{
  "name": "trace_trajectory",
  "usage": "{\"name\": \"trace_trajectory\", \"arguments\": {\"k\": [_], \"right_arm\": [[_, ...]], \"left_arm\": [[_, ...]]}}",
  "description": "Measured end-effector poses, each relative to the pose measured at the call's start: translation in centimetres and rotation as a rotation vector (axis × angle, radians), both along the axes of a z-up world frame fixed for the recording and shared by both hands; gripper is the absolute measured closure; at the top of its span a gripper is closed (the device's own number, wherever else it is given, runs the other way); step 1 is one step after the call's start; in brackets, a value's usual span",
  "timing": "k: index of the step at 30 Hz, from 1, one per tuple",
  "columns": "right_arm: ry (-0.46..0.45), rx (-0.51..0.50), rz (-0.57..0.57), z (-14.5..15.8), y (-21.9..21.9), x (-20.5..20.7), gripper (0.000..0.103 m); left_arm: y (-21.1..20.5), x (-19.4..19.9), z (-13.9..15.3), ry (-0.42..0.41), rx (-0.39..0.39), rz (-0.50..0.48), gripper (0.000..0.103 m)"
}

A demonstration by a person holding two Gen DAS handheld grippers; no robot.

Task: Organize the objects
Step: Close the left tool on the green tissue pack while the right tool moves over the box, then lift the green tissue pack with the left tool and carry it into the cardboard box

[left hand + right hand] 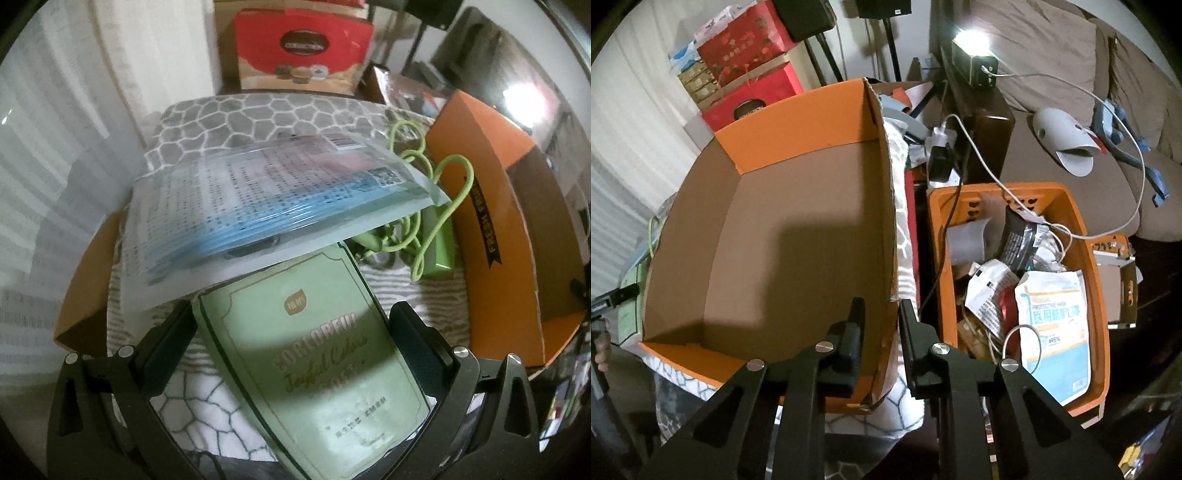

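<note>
**Left claw grips a green packet; right claw pinches the box wall**

In the left wrist view, the left claw is spread fairly wide with a pale green packet between its fingers; both pads press the packet's long edges, so it is held. The packet bears gold lettering and tilts from lower right toward upper left. Over its far end lies a clear bag of blue masks, printed with dense text and a QR code, resting on a grey-and-white patterned blanket. Just right of the bag, a light green cord loops around a green block-shaped item that I cannot identify. Farther right stands the outer wall of an orange cardboard box, marked with a dark ribbon reading "FRESH". Behind the blanket sits a red printed carton.

In the right wrist view, the same orange cardboard box fills the left half, its brown interior open to the camera. The right claw is narrowed onto the box's right wall, one finger inside and one outside the panel. Right of it, an orange plastic basket holds crumpled packets, cables and a white mask pack with blue print. Beyond lies a brown sofa.
</note>
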State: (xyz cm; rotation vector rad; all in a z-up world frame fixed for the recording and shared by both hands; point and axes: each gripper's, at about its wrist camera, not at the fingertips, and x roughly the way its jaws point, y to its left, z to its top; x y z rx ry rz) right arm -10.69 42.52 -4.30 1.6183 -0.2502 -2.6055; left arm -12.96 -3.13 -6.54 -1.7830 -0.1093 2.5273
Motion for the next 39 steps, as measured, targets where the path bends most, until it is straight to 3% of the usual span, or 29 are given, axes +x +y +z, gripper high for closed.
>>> {"name": "trace_trajectory", "arguments": {"k": [4, 10, 13, 20, 27, 39], "right_arm": [[-0.001, -0.003, 0.000, 0.0, 0.2, 0.0, 0.089], [0.006, 0.006, -0.002, 0.0, 0.0, 0.1, 0.089], [0.006, -0.001, -0.002, 0.0, 0.0, 0.1, 0.089], [0.006, -0.006, -0.005, 0.1, 0.0, 0.1, 0.090], [0.008, -0.013, -0.009, 0.2, 0.0, 0.1, 0.090], [0.011, -0.034, -0.012, 0.0, 0.2, 0.2, 0.090]], "left_arm": [[0.7, -0.6, -0.2, -0.014, -0.022, -0.003, 0.000], [2.9, -0.7, -1.1, 0.014, -0.158, -0.048, 0.000], [2.9, -0.4, -0.9, 0.041, -0.150, -0.045, 0.006], [1.9, 1.0, 0.4, 0.074, -0.085, -0.078, 0.014], [1.8, 3.1, 2.8, 0.108, 0.043, -0.129, 0.018], [4.6, 4.7, 9.9, 0.227, 0.190, -0.246, 0.018]]}}
